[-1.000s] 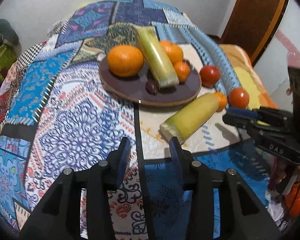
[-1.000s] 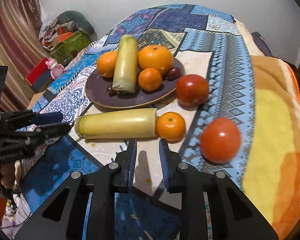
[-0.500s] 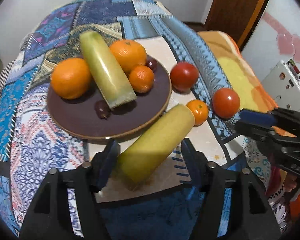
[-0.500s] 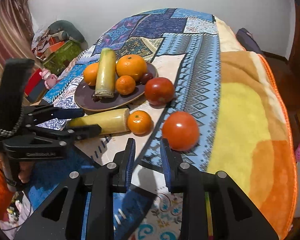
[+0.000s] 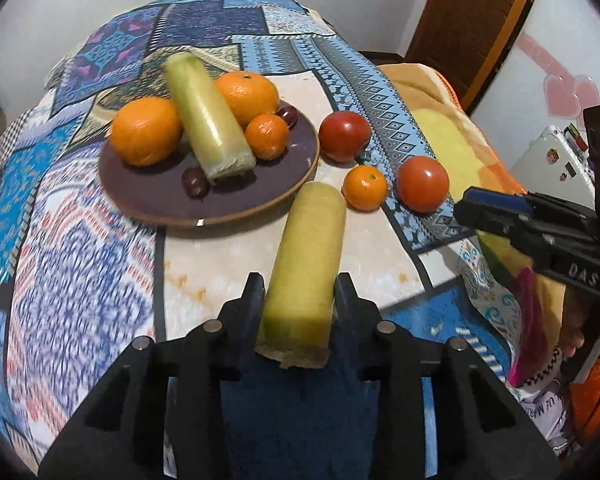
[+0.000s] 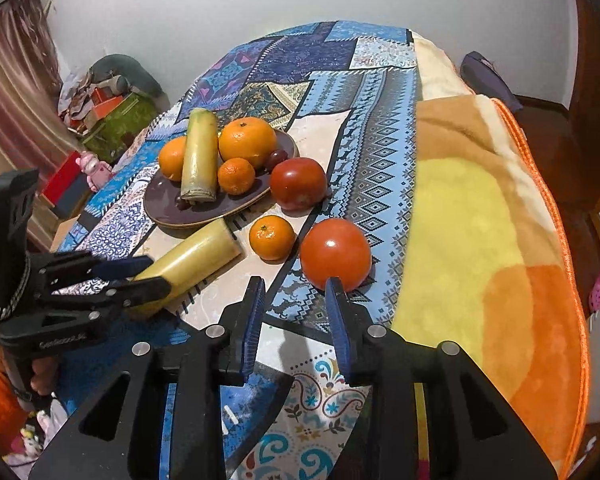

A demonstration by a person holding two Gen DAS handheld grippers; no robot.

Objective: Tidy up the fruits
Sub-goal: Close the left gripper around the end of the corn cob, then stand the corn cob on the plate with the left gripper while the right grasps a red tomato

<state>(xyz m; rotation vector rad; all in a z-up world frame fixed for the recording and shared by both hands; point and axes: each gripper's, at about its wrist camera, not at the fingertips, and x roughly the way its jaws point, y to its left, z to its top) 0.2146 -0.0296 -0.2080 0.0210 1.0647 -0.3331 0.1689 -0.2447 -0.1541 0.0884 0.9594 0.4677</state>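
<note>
The left gripper (image 5: 298, 294) had its two fingers around the near end of a long yellow stalk (image 5: 306, 268), squeezing it from both sides. The stalk lay on the patterned blanket (image 5: 84, 264), and its far end pointed at the brown plate (image 5: 156, 196), just beside the rim. On the plate were another long stalk (image 5: 208, 116), two big oranges, one on each side of it (image 5: 146, 130) (image 5: 248, 92), a small orange (image 5: 267, 136) and two little dark fruits (image 5: 196, 181) (image 5: 288, 114). Off the plate sat a small orange (image 6: 271, 237) between two red tomatoes, the far tomato (image 6: 298, 183) close to the plate and the near tomato (image 6: 335, 254) closer to the right gripper (image 6: 296, 292). The right gripper was open with nothing in it, and its right finger tip (image 6: 334, 286) was just in front of the near tomato.
</note>
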